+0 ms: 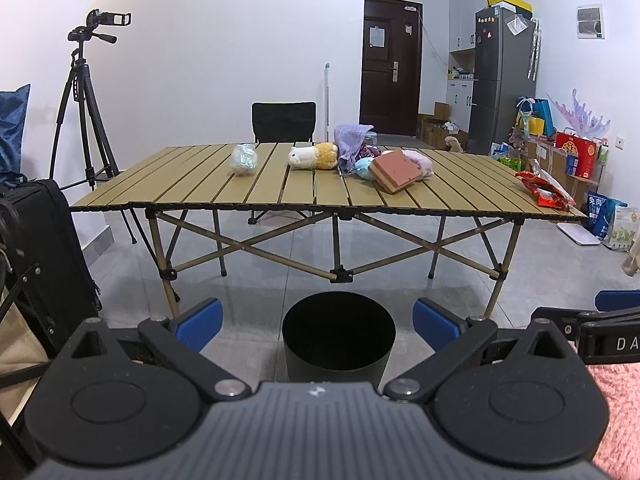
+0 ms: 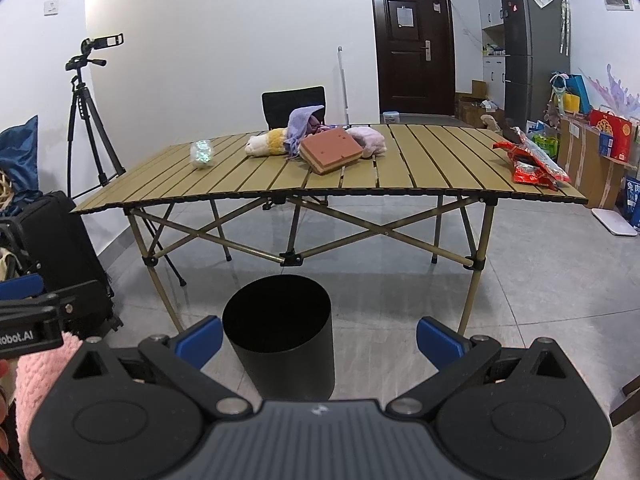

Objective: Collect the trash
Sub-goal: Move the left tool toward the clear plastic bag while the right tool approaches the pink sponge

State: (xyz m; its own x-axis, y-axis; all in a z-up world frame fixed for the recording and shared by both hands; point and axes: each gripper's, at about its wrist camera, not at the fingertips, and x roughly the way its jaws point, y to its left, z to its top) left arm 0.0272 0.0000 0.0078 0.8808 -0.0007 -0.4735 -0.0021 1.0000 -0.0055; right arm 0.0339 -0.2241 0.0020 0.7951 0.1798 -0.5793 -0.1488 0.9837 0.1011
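On the far left of the worktop (image 1: 192, 184) lies a crumpled clear wrapper (image 1: 243, 159); at the far right edge, a red snack packet (image 1: 546, 191). Toys sit between. The black bin (image 1: 338, 336) stands on the floor, near. The left gripper (image 1: 318, 322) and right gripper (image 2: 319, 334) hang back, jaws apart, both empty. Collection seems not yet begun; the next move calls for reaching to 1 piece.
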